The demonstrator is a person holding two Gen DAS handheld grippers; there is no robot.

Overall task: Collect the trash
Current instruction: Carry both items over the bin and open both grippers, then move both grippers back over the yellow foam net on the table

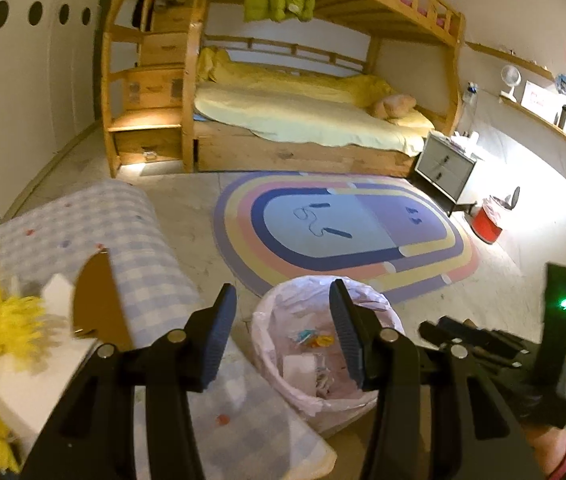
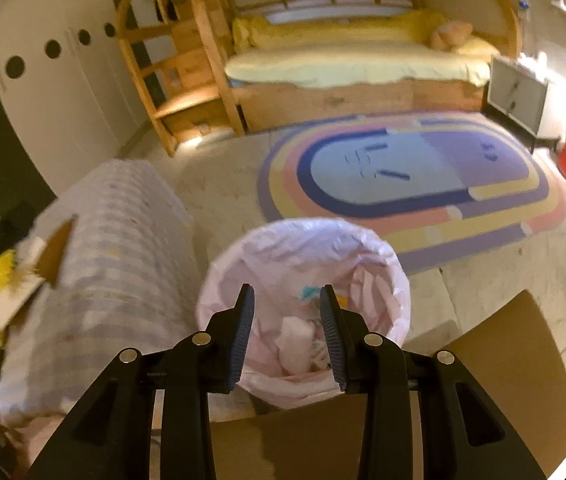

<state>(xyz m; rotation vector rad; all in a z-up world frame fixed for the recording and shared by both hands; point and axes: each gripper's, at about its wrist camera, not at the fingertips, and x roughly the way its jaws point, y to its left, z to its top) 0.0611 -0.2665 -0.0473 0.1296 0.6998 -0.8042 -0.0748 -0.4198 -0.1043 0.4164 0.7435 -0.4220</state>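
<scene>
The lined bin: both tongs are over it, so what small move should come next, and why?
Probably draw both tongs back from the lined bin and look for more trash. The right tongs and left tongs stand open with nothing between them, and wrappers and paper already lie inside the bin.

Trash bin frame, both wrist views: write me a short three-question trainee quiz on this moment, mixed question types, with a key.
1. True or false: the left gripper is clamped on a piece of trash.
2. Multiple choice: the trash bin is lined with A) a black bag, B) a pale pink bag, C) no bag.
3. Short answer: what lies on the floor between the bin and the bunk bed?

Key
1. False; its jaws stand apart with nothing between them, above the bin. The right gripper is the same.
2. B; wrappers and paper already lie inside.
3. An oval striped rug.
</scene>
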